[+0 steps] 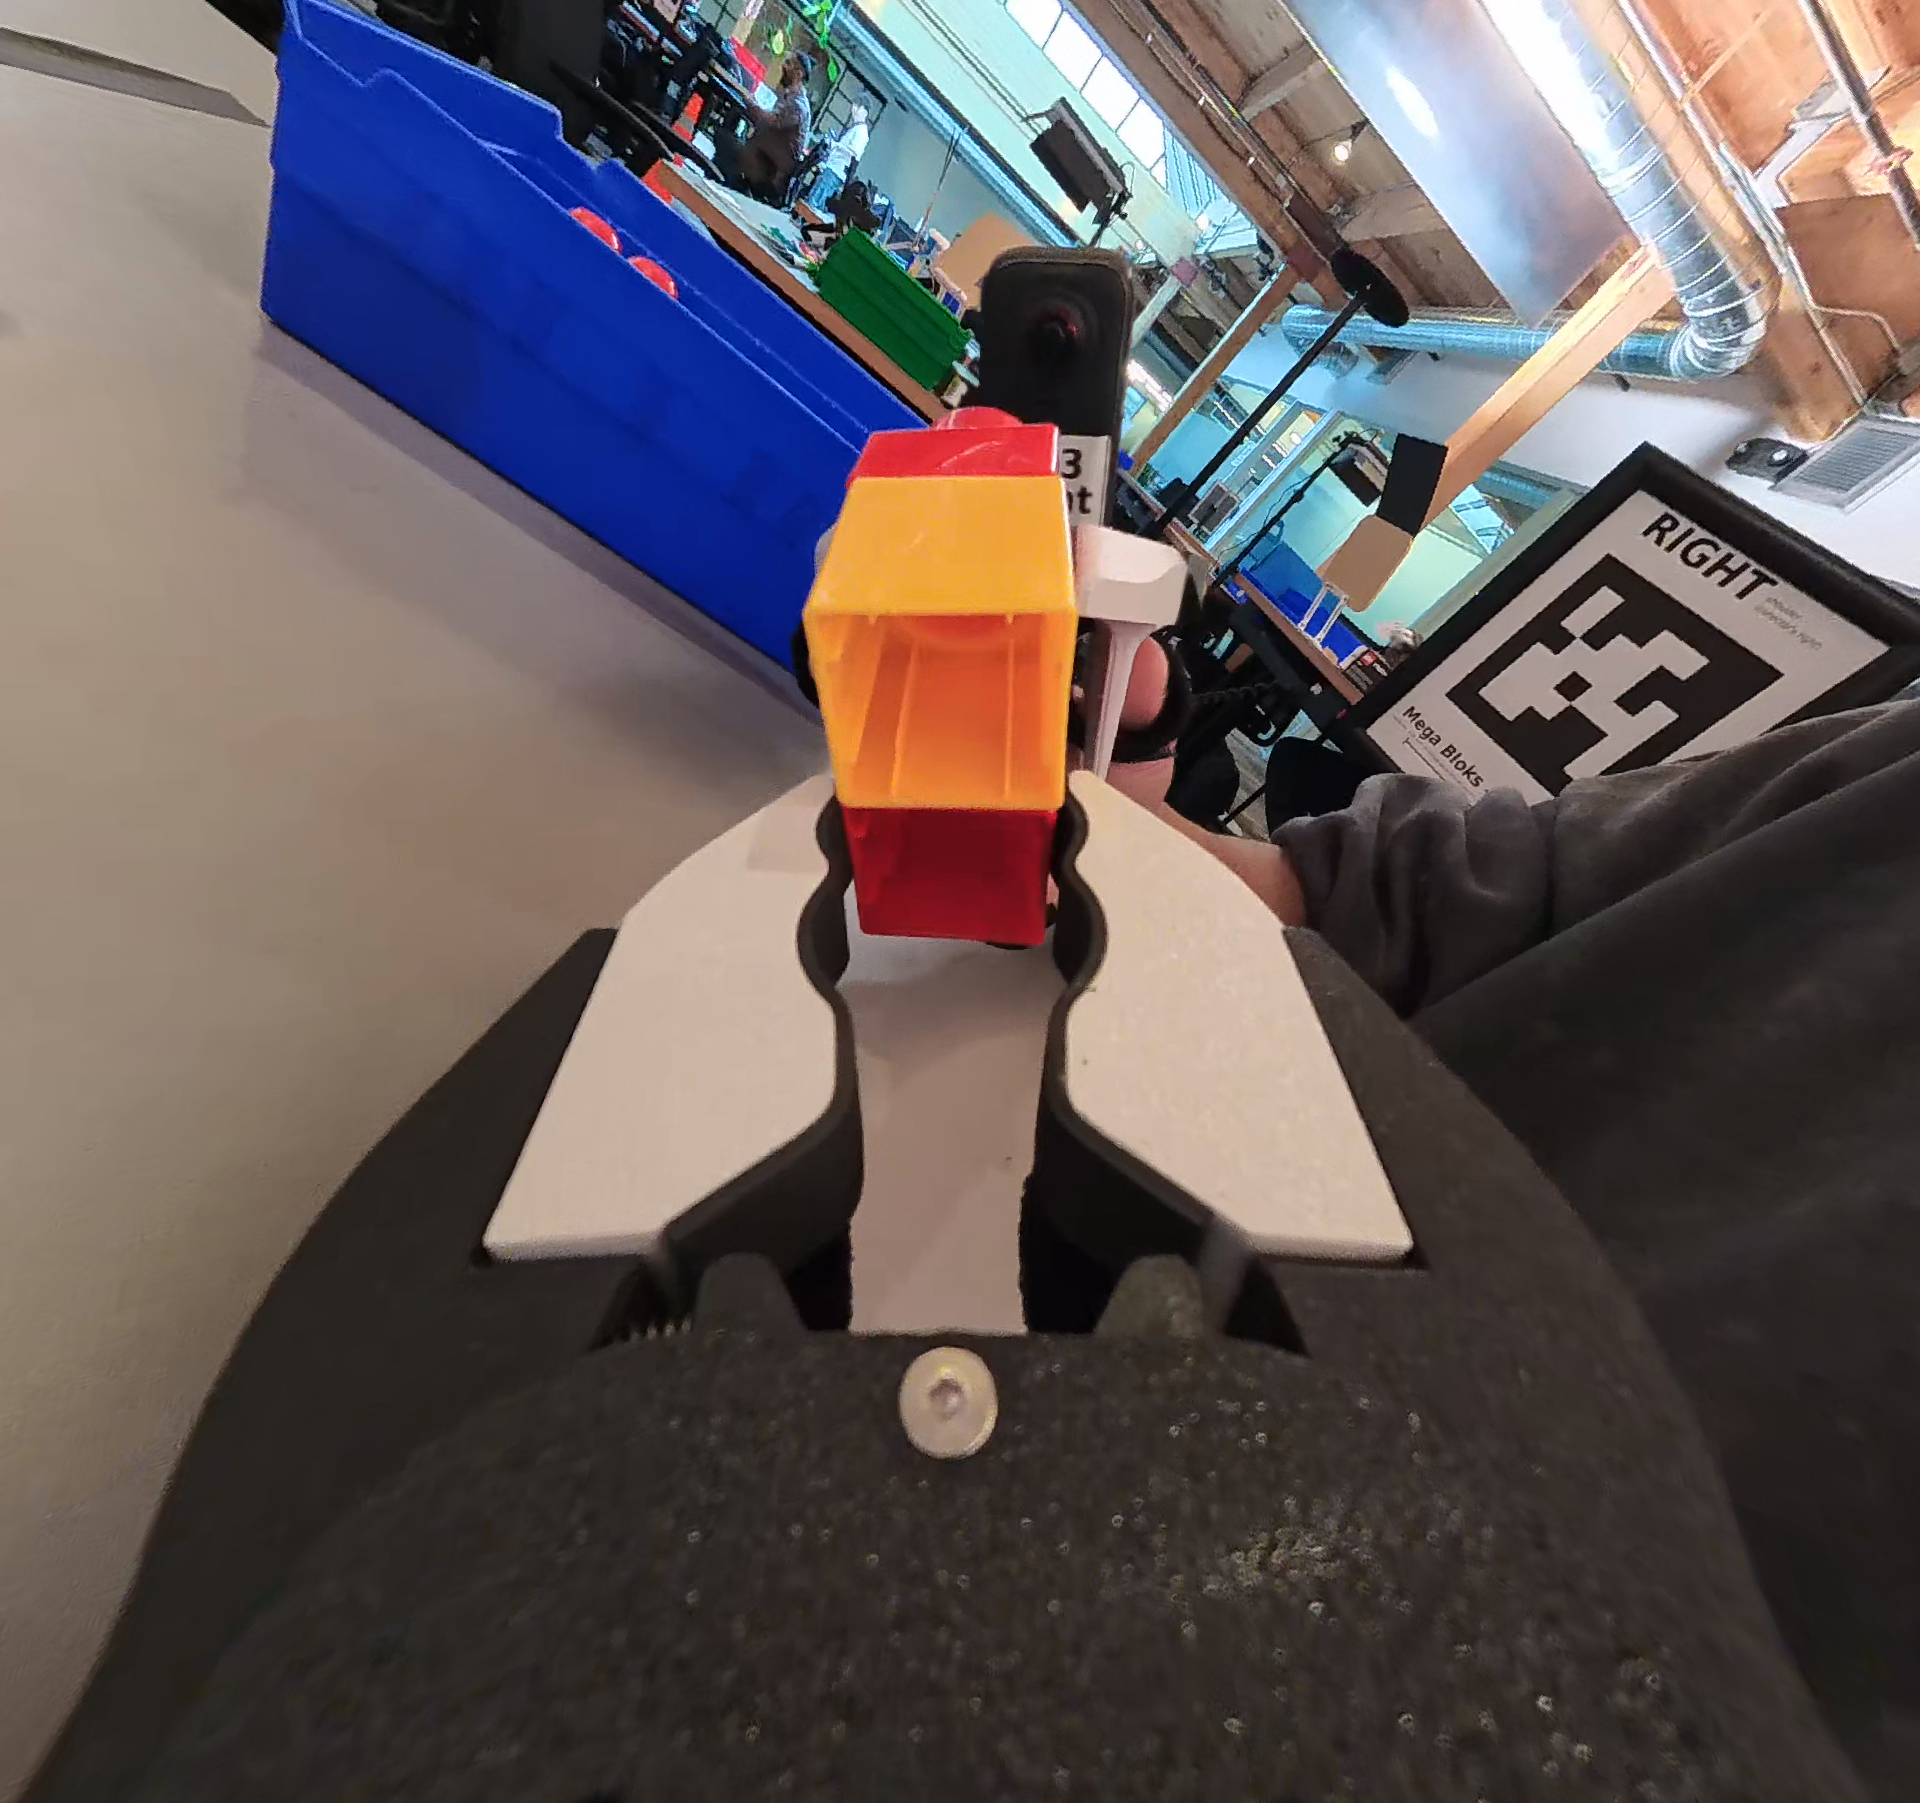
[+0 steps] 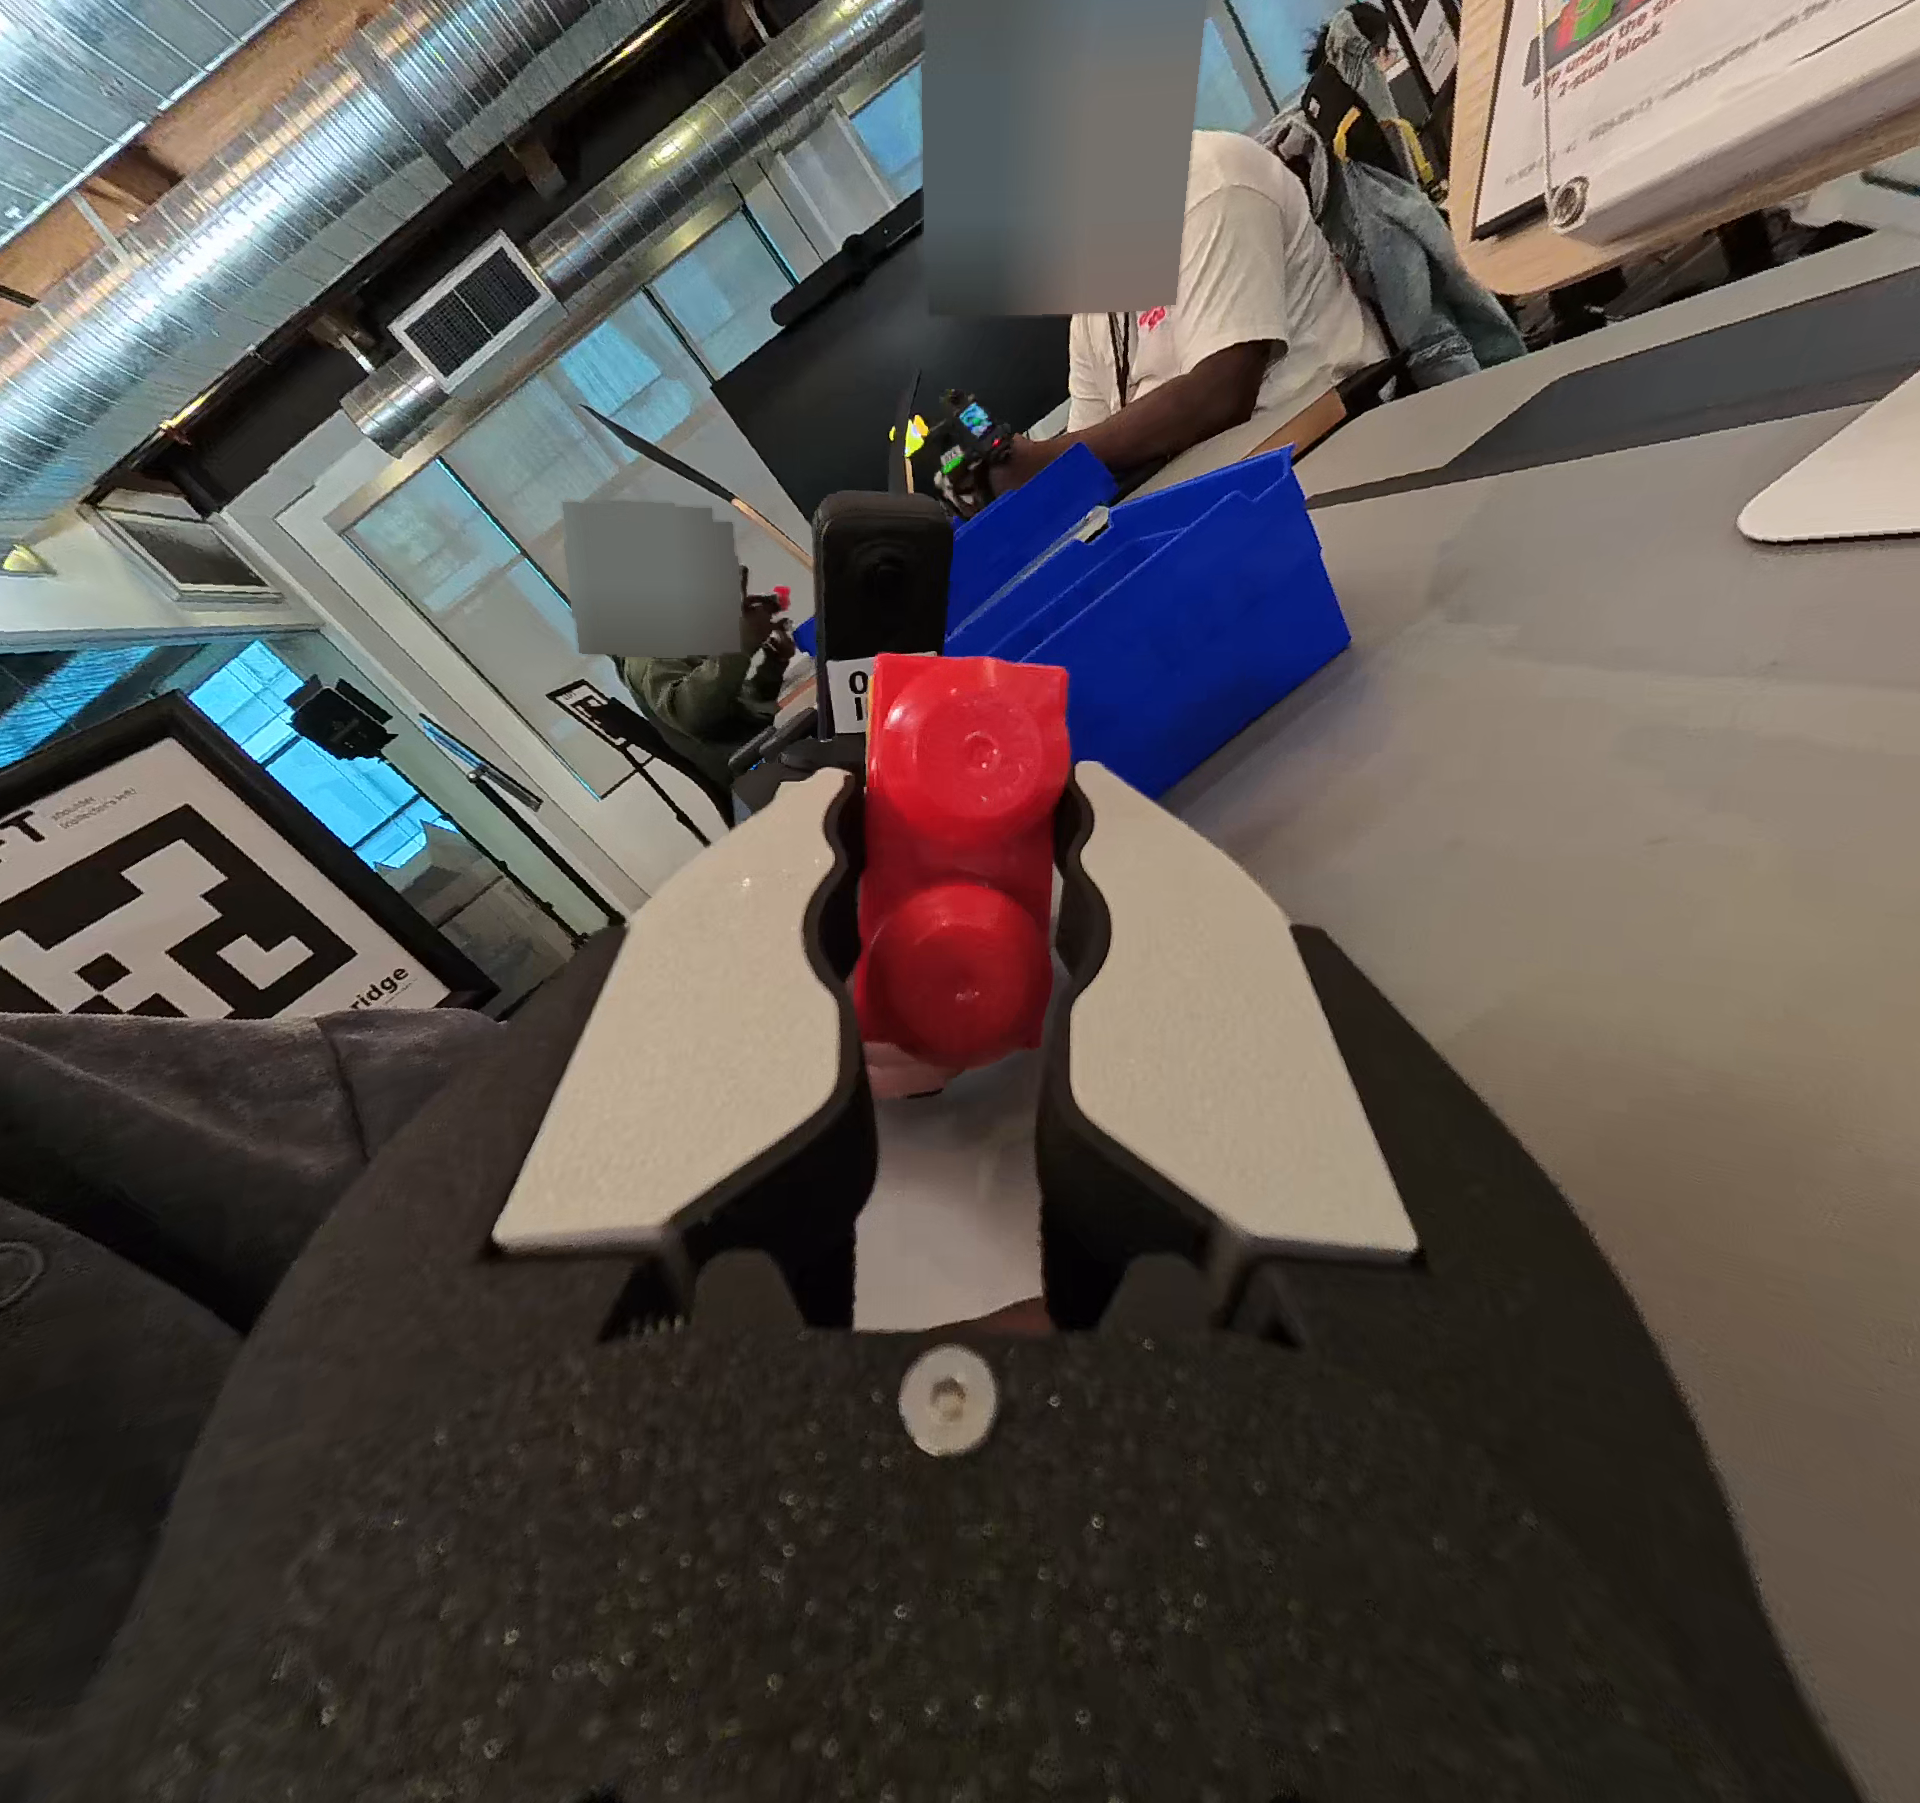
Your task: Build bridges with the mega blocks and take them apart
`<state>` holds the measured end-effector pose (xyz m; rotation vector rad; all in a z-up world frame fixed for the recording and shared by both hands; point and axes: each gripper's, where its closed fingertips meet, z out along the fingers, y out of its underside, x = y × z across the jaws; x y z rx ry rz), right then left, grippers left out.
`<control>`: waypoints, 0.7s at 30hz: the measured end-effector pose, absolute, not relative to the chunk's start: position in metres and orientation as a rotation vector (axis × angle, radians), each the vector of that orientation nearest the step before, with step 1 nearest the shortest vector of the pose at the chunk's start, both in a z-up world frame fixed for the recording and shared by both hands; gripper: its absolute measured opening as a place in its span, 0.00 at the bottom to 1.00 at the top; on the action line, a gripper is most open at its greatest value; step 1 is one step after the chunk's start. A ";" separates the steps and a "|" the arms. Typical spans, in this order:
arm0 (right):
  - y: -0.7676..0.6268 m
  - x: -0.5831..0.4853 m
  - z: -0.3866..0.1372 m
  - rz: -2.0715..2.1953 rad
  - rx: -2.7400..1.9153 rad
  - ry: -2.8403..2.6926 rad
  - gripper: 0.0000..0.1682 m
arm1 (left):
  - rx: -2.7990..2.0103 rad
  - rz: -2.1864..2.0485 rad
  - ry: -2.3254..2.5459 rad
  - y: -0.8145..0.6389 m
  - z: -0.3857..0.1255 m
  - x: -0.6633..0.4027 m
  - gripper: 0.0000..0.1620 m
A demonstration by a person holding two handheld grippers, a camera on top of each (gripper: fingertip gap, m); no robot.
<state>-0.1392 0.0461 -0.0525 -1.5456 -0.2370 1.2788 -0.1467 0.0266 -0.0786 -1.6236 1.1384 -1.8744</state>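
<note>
My left gripper [image 1: 954, 818] is shut on a red block [image 1: 951, 875] and holds it above the table. The block's hollow underside faces the camera. A yellow block [image 1: 940, 652], also hollow side toward me, sits joined just above it, and another red block [image 1: 961, 454] shows beyond that. My right gripper [image 2: 961, 797] faces the left one and is shut on a red two-stud block [image 2: 961, 860], studs toward the camera. One white finger of the right gripper [image 1: 1127, 600] shows behind the yellow block. How the blocks join is partly hidden.
A blue bin [image 1: 520, 299] stands on the grey table [image 1: 260, 714] with red blocks [image 1: 623, 252] inside; it also shows in the right wrist view [image 2: 1143, 631]. Framed marker boards [image 1: 1621, 652] [image 2: 156, 880] stand nearby. A dark sleeve [image 1: 1662, 922] is close. People sit beyond. Less than 4 cm separates the two grippers' tips.
</note>
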 end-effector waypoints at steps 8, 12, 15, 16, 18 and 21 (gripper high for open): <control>0.049 -0.131 -0.050 1.242 -1.558 -0.237 0.21 | -1.651 -1.808 1.119 0.028 -0.076 -0.143 0.30; 0.051 -0.122 -0.050 1.197 -1.574 -0.220 0.21 | -1.627 -1.374 1.130 0.045 -0.081 -0.151 0.43; 0.055 -0.120 -0.055 1.122 -1.613 -0.217 0.21 | -1.565 -0.945 1.061 0.071 -0.085 -0.162 0.54; 0.057 -0.119 -0.057 1.093 -1.626 -0.211 0.21 | -1.583 -0.869 1.029 0.076 -0.086 -0.165 0.56; 0.060 -0.115 -0.060 1.047 -1.646 -0.190 0.21 | -1.625 -0.770 0.956 0.084 -0.086 -0.169 0.55; 0.066 -0.101 -0.063 0.911 -1.687 -0.138 0.21 | -1.502 -0.804 0.865 0.078 -0.068 -0.173 0.46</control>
